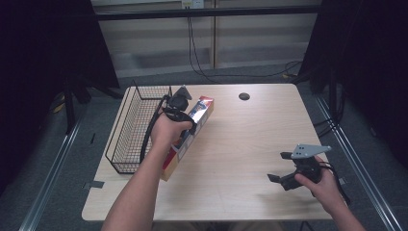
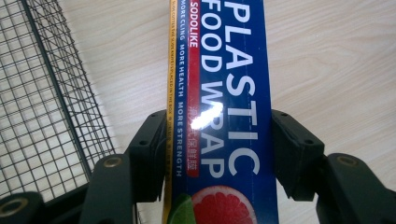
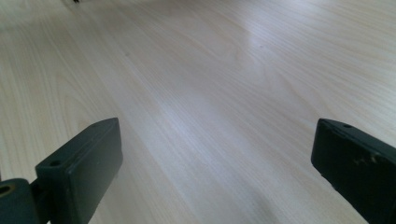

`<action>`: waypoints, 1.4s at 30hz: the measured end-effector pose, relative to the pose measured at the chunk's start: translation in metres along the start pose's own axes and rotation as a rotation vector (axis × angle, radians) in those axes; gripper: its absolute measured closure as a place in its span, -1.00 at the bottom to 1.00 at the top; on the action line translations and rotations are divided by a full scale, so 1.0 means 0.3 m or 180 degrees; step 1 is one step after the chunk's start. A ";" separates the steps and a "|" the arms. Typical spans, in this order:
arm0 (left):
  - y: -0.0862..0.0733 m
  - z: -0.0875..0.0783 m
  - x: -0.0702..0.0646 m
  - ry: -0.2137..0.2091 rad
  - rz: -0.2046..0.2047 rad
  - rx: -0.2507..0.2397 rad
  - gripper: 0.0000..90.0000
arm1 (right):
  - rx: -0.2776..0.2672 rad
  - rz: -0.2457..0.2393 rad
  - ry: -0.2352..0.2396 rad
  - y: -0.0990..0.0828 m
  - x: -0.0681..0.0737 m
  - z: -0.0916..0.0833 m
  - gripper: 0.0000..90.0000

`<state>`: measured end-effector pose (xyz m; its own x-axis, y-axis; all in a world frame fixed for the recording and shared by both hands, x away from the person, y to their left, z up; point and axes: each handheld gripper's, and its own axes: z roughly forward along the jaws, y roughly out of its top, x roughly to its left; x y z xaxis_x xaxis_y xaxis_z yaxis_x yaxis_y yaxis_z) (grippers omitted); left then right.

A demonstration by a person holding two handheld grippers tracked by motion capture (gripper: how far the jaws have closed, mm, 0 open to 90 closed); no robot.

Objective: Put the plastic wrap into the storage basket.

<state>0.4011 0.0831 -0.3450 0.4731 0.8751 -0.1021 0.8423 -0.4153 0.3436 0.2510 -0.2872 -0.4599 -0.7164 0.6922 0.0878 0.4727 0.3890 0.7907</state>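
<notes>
- Beside the wire basket (image 1: 130, 130) on the table's (image 1: 240, 144) left side, the left gripper (image 1: 179, 107) is clamping a long plastic-wrap box (image 2: 224, 93) across its width.
- At the near right, the right gripper (image 1: 281, 167) is hovering over bare wood, jaws wide and gripping nothing.

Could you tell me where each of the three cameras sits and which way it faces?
High view: above the person's side, looking forward and down on the table; both forearms, left gripper, right gripper.
Left gripper view: along its jaws, clamped on the plastic wrap box, wire basket beside.
Right gripper view: along open jaws at bare tabletop.
Shared: box and basket, high and left gripper views.
</notes>
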 end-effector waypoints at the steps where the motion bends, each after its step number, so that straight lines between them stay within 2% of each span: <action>1: -0.001 -0.004 0.000 0.0003 -0.0041 -0.0018 -0.03 | -0.0009 0.0032 -0.0010 0.000 -0.001 0.000 -0.97; 2: 0.000 -0.010 0.006 0.0006 -0.0006 0.0007 -0.03 | -0.0007 0.0030 -0.0026 0.000 -0.004 -0.001 -0.97; 4: 0.001 -0.017 0.009 0.0013 -0.0021 -0.0017 -0.03 | -0.0001 0.0034 -0.0040 0.000 -0.004 -0.001 -0.97; 5: 0.001 -0.023 0.010 0.0003 -0.0055 -0.0013 -0.03 | -0.0007 0.0026 0.0007 -0.002 -0.005 -0.001 -0.97; 8: 0.003 -0.036 0.023 0.0010 -0.0037 -0.0040 -0.03 | 0.0000 0.0028 0.0008 -0.002 -0.003 0.000 -0.97; 9: 0.002 -0.040 0.023 0.0013 -0.0100 -0.0039 -0.03 | 0.0001 0.0026 0.0004 -0.002 -0.003 0.000 -0.97; 11: 0.002 -0.047 0.030 0.0028 -0.0070 -0.0037 -0.03 | -0.0003 0.0032 0.0016 -0.002 -0.003 0.000 -0.97; 15: 0.001 -0.061 0.038 0.0022 -0.0129 -0.0073 -0.03 | -0.0011 0.0018 0.0025 -0.002 -0.003 -0.001 -0.97; 16: 0.001 -0.063 0.040 0.0044 -0.0108 -0.0067 -0.03 | -0.0007 0.0015 0.0026 -0.002 -0.002 0.000 -0.97; 22: 0.000 -0.083 0.054 0.0073 -0.0170 -0.0100 -0.03 | -0.0003 0.0010 0.0035 -0.002 0.000 0.001 -0.97; 24: 0.001 -0.089 0.061 0.0081 -0.0157 -0.0067 -0.03 | -0.0002 -0.0008 0.0051 -0.003 0.000 0.003 -0.97; 26: 0.001 -0.093 0.064 0.0073 -0.0215 -0.0079 -0.03 | 0.0002 -0.0012 0.0049 -0.002 0.000 0.003 -0.97; 29: 0.002 -0.102 0.071 0.0096 -0.0205 -0.0062 -0.03 | 0.0000 -0.0007 0.0053 -0.002 0.001 0.002 -0.97; 32: 0.001 -0.108 0.078 0.0109 -0.0264 -0.0085 -0.03 | -0.0005 0.0008 0.0036 -0.001 -0.001 0.002 -0.97; 33: 0.001 -0.111 0.082 0.0119 -0.0225 -0.0069 -0.03 | -0.0012 0.0007 0.0042 -0.002 -0.001 0.003 -0.97; 34: 0.000 -0.114 0.083 0.0122 -0.0287 -0.0088 -0.03 | -0.0011 0.0003 0.0049 -0.002 -0.001 0.004 -0.97; 36: 0.000 -0.119 0.090 0.0128 -0.0268 -0.0074 -0.03 | -0.0013 -0.0002 0.0045 -0.002 -0.001 0.004 -0.97; 40: -0.003 -0.129 0.099 0.0148 -0.0354 -0.0110 -0.03 | -0.0018 0.0009 0.0040 -0.001 -0.001 0.002 -0.97; 42: -0.005 -0.134 0.107 0.0177 -0.0318 -0.0096 -0.03 | -0.0015 0.0001 0.0033 -0.001 -0.002 0.001 -0.97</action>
<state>0.4047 0.1218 -0.3114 0.3715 0.9245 -0.0856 0.8760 -0.3185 0.3622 0.2515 -0.2875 -0.4603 -0.7215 0.6860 0.0942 0.4705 0.3859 0.7935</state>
